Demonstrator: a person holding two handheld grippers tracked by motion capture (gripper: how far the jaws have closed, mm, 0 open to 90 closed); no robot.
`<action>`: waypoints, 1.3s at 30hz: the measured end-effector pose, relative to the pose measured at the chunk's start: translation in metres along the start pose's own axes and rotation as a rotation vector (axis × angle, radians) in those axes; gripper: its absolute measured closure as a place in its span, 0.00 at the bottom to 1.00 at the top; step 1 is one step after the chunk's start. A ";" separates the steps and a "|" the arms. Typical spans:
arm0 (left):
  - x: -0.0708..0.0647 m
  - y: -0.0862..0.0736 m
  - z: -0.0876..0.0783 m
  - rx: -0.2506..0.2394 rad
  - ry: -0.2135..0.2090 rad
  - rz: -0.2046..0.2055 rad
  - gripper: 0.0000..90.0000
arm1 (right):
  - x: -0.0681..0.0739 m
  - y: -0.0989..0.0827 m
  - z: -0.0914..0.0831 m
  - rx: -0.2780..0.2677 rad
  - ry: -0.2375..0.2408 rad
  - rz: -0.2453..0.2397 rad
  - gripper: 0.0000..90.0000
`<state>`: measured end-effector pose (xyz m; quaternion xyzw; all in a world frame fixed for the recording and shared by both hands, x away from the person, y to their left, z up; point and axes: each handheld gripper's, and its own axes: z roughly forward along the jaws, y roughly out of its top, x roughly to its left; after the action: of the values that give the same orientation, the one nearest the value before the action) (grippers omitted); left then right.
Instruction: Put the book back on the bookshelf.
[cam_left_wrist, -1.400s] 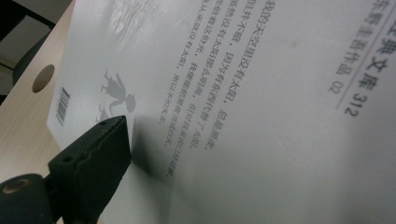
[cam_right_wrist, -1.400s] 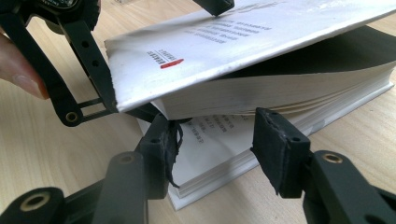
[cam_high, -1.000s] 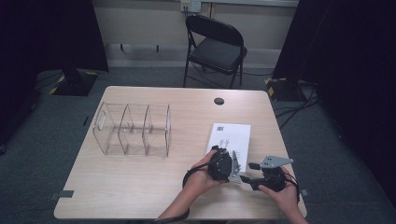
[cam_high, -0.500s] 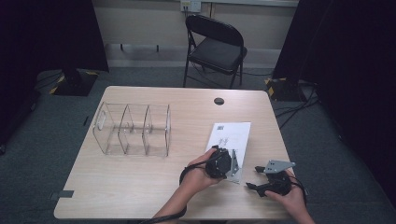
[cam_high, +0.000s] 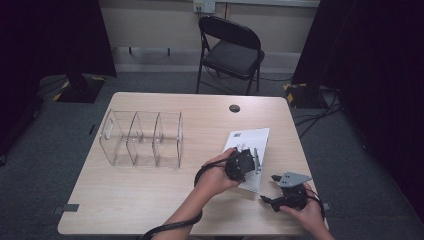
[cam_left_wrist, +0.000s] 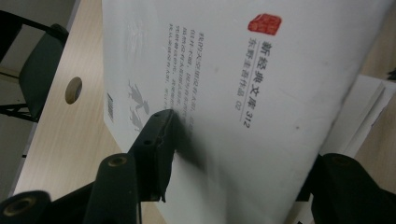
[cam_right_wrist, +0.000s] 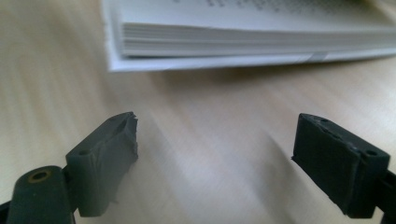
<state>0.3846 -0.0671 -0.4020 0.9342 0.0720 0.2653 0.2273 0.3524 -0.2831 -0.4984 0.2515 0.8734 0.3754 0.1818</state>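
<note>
My left gripper (cam_high: 243, 165) has hold of the white book (cam_high: 250, 150), which sits toward the right edge of the table (cam_high: 150, 200), between the middle of that edge and the near right corner. The jaws have just been closing, and along my left gripper's own view they stand on either side of the book's back cover (cam_left_wrist: 261, 93), one dark pad flat on the printed face beside the small grey figures and the other at the far side of the cover, so the cover is clamped between them. That cover carries a red seal, columns of dark print and a barcode near its edge, and it stands tilted up off the pages below it, which show as a white sliver at the right of that view. My right gripper (cam_high: 280, 192) is low over the table near the near right corner, just beside the book's near end and apart from it. Its jaws have just been opening and stand wide with nothing between them but bare wood; ahead of them in its own view lies the book's page block (cam_right_wrist: 252, 39), the stacked leaves resting flat on a thin white cover. Farther left on the table, well apart from the book, stands a clear plastic organizer (cam_high: 142, 137) with three compartments, upright.
</note>
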 end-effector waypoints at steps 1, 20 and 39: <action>0.000 0.002 -0.001 0.011 -0.004 0.005 0.51 | -0.001 0.002 0.003 -0.009 -0.024 -0.018 0.14; -0.003 0.016 -0.004 0.059 -0.036 -0.004 0.50 | 0.025 0.025 0.023 -0.077 -0.222 -0.423 0.30; 0.007 -0.026 -0.058 -0.237 -0.131 -0.202 0.22 | 0.014 0.048 -0.018 -0.045 -0.152 -0.420 0.61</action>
<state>0.3594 -0.0199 -0.3669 0.9042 0.1185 0.1861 0.3656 0.3472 -0.2565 -0.4526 0.0877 0.8817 0.3289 0.3268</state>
